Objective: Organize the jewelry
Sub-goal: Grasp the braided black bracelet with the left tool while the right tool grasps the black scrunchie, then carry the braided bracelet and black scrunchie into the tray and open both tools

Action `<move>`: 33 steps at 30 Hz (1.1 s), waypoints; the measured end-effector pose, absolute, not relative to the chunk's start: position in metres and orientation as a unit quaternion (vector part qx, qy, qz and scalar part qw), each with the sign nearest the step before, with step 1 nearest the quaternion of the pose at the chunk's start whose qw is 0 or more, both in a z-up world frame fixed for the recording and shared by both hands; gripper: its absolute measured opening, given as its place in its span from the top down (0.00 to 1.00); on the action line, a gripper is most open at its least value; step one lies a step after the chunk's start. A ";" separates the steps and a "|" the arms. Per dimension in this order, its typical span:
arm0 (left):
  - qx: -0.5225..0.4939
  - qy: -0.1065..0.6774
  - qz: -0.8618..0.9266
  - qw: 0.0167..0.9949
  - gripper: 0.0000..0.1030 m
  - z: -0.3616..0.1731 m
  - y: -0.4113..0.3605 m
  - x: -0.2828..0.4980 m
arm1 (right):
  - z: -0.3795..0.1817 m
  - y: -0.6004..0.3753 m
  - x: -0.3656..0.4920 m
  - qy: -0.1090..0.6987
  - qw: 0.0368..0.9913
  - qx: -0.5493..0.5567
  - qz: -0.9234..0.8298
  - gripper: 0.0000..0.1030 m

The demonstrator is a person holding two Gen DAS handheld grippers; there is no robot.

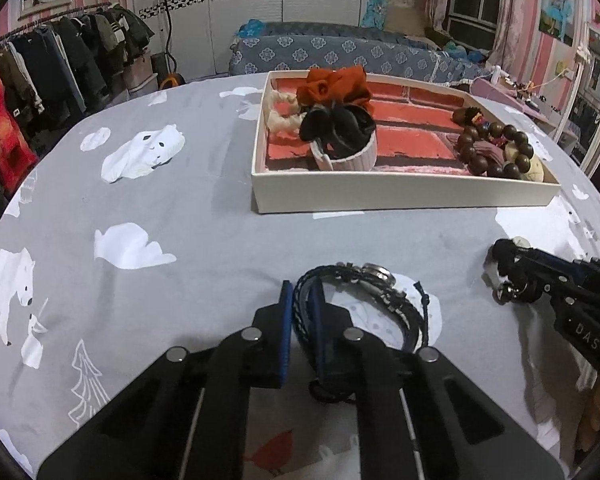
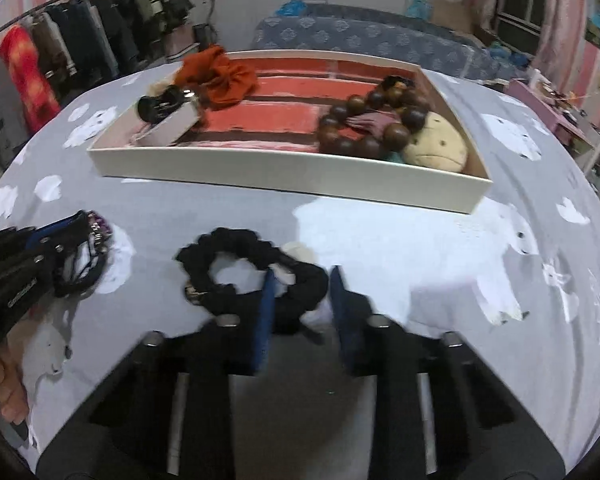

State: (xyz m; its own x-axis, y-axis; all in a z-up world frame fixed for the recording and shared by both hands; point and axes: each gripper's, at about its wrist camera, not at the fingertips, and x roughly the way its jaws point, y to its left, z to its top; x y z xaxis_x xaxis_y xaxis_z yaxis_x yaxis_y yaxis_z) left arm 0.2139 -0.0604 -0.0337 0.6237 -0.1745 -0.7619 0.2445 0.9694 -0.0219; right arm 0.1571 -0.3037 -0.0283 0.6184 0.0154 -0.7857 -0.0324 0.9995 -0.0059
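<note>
Lifting should wait until the left tool, narrowed around the braided bracelet on the near table, pinches its cords; the right tool gapes around the black scrunchie

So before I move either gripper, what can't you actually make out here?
- Left wrist view: whether the left gripper fully pinches the braided bracelet; the fingers hide the contact.
- Right wrist view: motion blur; whether the right gripper touches the black scrunchie.
- The pale object behind it: partly hidden.
</note>
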 end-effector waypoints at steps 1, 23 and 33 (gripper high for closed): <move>0.040 0.415 -0.117 0.902 0.91 -0.031 -0.060 0.212 | -0.027 -0.304 0.157 0.437 0.899 -0.008 0.015 0.87; 0.037 0.333 -0.139 0.932 0.91 0.066 -0.108 0.237 | 0.082 -0.354 0.140 0.339 0.940 0.017 0.026 0.89; 0.047 0.326 -0.137 0.934 0.91 0.055 -0.134 0.287 | 0.089 -0.353 0.194 0.326 0.945 0.022 0.029 0.89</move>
State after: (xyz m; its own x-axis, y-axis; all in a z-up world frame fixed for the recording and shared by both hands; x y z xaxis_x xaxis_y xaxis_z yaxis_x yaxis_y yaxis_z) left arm 0.2871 -0.1339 0.0549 0.7495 -0.2254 -0.6225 0.2862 0.9582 -0.0024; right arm 0.1939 -0.3531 0.0895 0.7858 0.0698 -0.6145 -0.0405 0.9973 0.0615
